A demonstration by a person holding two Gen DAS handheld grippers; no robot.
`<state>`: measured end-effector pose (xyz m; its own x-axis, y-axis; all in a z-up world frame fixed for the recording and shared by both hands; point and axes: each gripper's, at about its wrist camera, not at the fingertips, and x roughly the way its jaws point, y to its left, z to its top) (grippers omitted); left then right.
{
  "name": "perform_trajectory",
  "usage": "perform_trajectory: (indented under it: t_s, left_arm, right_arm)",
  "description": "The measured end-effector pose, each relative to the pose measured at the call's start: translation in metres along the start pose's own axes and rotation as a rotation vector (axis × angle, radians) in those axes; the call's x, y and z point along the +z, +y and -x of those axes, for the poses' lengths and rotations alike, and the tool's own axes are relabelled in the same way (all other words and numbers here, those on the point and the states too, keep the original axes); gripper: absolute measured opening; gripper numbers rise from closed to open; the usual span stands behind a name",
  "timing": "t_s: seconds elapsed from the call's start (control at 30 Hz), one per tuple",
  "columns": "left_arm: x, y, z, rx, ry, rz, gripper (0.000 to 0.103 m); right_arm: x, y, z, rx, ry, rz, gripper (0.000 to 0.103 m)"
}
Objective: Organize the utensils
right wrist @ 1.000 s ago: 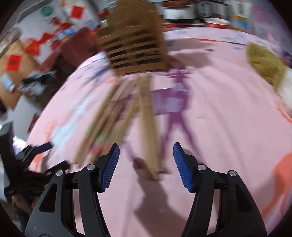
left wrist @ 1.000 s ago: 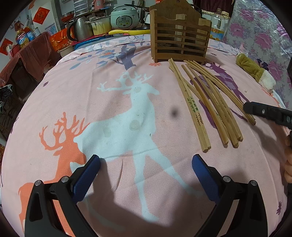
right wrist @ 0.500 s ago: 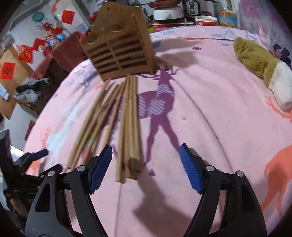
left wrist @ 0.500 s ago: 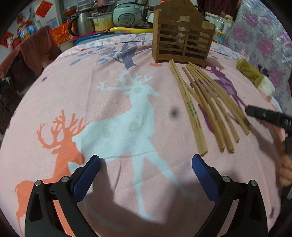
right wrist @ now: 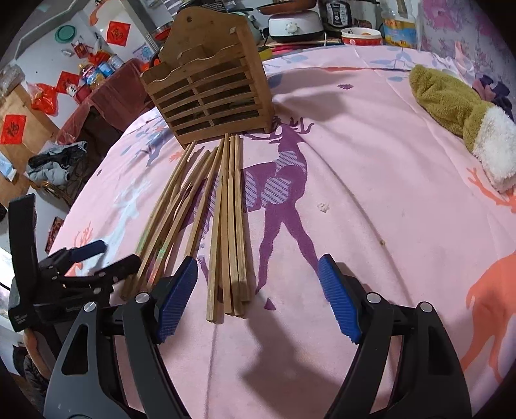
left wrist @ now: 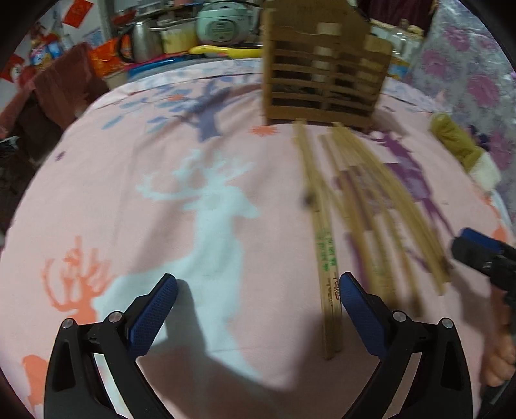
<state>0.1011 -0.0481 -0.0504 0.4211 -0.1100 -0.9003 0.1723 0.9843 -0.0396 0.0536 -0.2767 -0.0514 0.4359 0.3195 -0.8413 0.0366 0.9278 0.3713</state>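
Several wooden chopsticks (right wrist: 225,219) lie fanned on the pink deer-print cloth (right wrist: 371,193), their far ends near a slatted wooden utensil holder (right wrist: 209,96). My right gripper (right wrist: 258,296) is open and empty, with the near ends of the rightmost chopsticks between its fingers. My left gripper (left wrist: 258,309) is open and empty; the leftmost pair of chopsticks (left wrist: 325,251) ends just inside its right finger (left wrist: 358,309). The holder (left wrist: 322,71) stands at the far side in the left wrist view. The left gripper also shows in the right wrist view (right wrist: 96,261), and the right gripper's fingertip (left wrist: 477,248) at the left view's right edge.
A green and white plush cloth (right wrist: 461,119) lies at the right on the cloth. Behind the table stand a rice cooker (left wrist: 222,25), a kettle (left wrist: 142,38), bowls and bottles. A dark red chair (right wrist: 106,103) and clutter stand off the table's left edge.
My left gripper has moved right and forward toward the leftmost chopsticks. My right gripper has drawn back a little and opened wider around the near ends of the rightmost chopsticks.
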Motion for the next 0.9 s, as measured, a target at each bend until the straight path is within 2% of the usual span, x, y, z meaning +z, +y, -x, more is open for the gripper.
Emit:
perform_trajectory:
  t_s: [0.07,0.13,0.27,0.43,0.57,0.77,0.9]
  left_arm:
    - [-0.001,0.018,0.005,-0.009,-0.011,0.054,0.098]
    - [-0.004,0.029,0.01,-0.051,-0.02,0.088,0.098]
    - [-0.008,0.036,0.019,-0.078,-0.044,0.094,0.098]
    - [-0.007,0.026,0.014,-0.043,-0.035,0.052,0.098]
    - [-0.006,0.017,0.007,0.014,-0.031,0.001,0.099]
    - [-0.003,0.038,0.014,0.026,-0.057,0.077,0.098]
    - [-0.002,0.036,0.009,0.035,-0.035,0.066,0.098]
  right_arm:
    - [0.0,-0.001,0.002,-0.01,-0.01,-0.001,0.076]
    - [0.0,-0.002,0.002,-0.008,-0.013,-0.007,0.076]
    - [0.0,-0.002,0.004,-0.01,-0.025,-0.004,0.075]
    - [0.001,-0.001,0.006,-0.019,-0.045,0.004,0.075]
    - [0.001,0.0,0.005,-0.02,-0.04,0.011,0.075]
    - [0.001,0.0,0.006,-0.02,-0.041,0.014,0.075]
    - [0.001,0.0,0.006,-0.02,-0.041,0.015,0.075]
